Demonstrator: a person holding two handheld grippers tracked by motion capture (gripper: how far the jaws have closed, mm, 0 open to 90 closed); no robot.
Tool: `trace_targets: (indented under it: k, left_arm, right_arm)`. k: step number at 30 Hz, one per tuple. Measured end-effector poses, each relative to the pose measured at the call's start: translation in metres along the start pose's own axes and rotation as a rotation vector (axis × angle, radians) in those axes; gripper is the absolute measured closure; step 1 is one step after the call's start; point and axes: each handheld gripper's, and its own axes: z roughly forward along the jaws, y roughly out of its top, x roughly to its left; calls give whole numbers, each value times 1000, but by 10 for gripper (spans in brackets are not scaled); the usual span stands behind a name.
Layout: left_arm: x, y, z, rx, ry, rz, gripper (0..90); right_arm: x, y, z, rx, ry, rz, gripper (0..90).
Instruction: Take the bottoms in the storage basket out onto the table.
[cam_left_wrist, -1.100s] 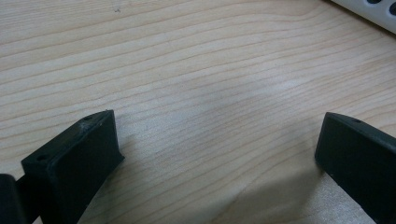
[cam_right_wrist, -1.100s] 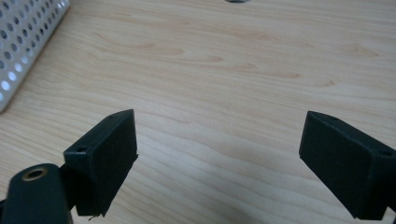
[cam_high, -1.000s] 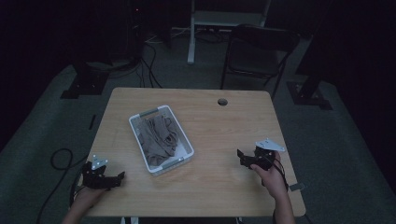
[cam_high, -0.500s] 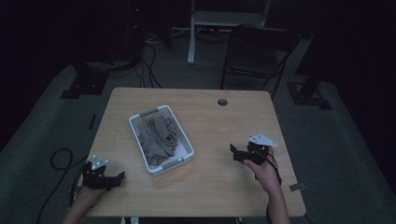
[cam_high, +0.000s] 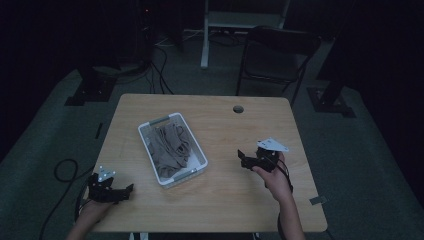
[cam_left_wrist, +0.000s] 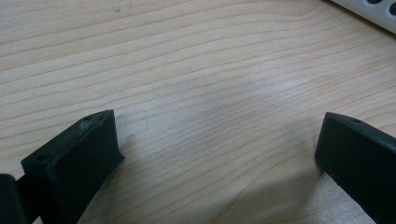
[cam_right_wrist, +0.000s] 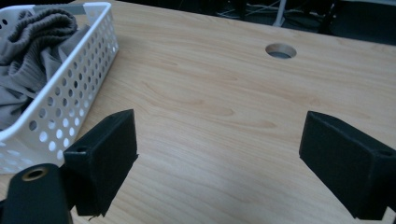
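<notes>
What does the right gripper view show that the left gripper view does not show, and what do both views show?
Right gripper view: grey cloth heaped inside the white perforated basket, and a round hole in the table top, with the right gripper open and nothing between its jaws.

Left gripper view: the left gripper, also open, low over bare wood, with just a corner of the basket at the upper right.

Both share the light wooden table, open black jaws and some part of the basket.
</notes>
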Motion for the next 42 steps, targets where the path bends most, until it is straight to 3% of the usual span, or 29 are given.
trace_targets:
  k: [21,42]
  left_arm:
    - [0,0,0,0,0,1,3]
    - [0,0,0,1,1,4,4]
  right_arm:
    - [31,28,18,-36,38,-49,110]
    - [60,47,37,-59,97,-56,110]
